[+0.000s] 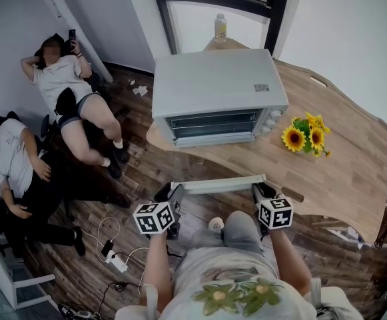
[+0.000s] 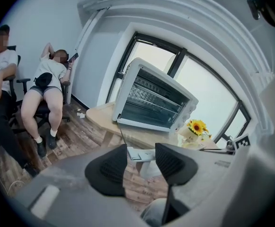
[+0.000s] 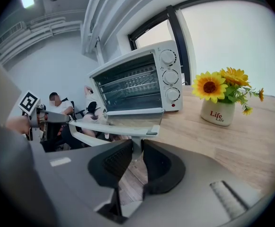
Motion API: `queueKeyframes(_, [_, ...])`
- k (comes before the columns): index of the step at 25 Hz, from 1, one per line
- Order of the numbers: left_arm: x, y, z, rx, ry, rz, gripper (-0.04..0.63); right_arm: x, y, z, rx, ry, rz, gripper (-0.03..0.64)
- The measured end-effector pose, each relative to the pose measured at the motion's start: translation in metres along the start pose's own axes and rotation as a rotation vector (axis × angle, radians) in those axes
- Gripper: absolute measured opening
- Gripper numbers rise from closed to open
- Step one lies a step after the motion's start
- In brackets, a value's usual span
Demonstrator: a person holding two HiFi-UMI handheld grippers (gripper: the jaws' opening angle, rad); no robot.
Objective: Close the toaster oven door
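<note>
The white toaster oven [image 1: 213,85] stands on the wooden table [image 1: 340,172] with its glass door [image 3: 128,122] swung down level towards me. The white door handle [image 1: 223,183] runs along the door's near edge. My left gripper [image 1: 175,193] is at the handle's left end; in the left gripper view its jaws [image 2: 141,157] stand wide open, with the handle's end [image 2: 139,153] between them and no pad pressing on it. My right gripper [image 1: 260,191] is at the right end, its pads [image 3: 136,155] closed on the handle's post.
A pot of sunflowers [image 1: 306,137] sits on the table right of the oven, and a bottle [image 1: 220,27] stands behind it by the window. Two people [image 1: 66,92] sit on chairs at the left. Cables and a power strip [image 1: 116,262] lie on the wooden floor.
</note>
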State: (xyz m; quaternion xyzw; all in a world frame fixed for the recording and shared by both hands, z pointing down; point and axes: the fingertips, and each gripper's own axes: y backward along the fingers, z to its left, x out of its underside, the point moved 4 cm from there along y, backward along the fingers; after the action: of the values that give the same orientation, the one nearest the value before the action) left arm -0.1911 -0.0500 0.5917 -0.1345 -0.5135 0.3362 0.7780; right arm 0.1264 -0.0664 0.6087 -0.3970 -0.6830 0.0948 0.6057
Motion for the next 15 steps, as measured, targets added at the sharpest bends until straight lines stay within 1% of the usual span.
queueKeyframes(7, [-0.008,0.012,0.001,-0.018,-0.004,-0.049,0.198,-0.006,0.004,0.001,-0.006,-0.003,-0.021,0.075])
queueKeyframes(11, [-0.006,0.019,0.001,-0.025,-0.002,-0.055,0.198,-0.011,0.007,0.003,-0.006,-0.005,-0.033,0.075])
queueKeyframes(15, [-0.002,0.021,0.000,-0.027,-0.006,-0.040,0.198,-0.020,0.011,0.005,-0.011,-0.009,-0.051,0.075])
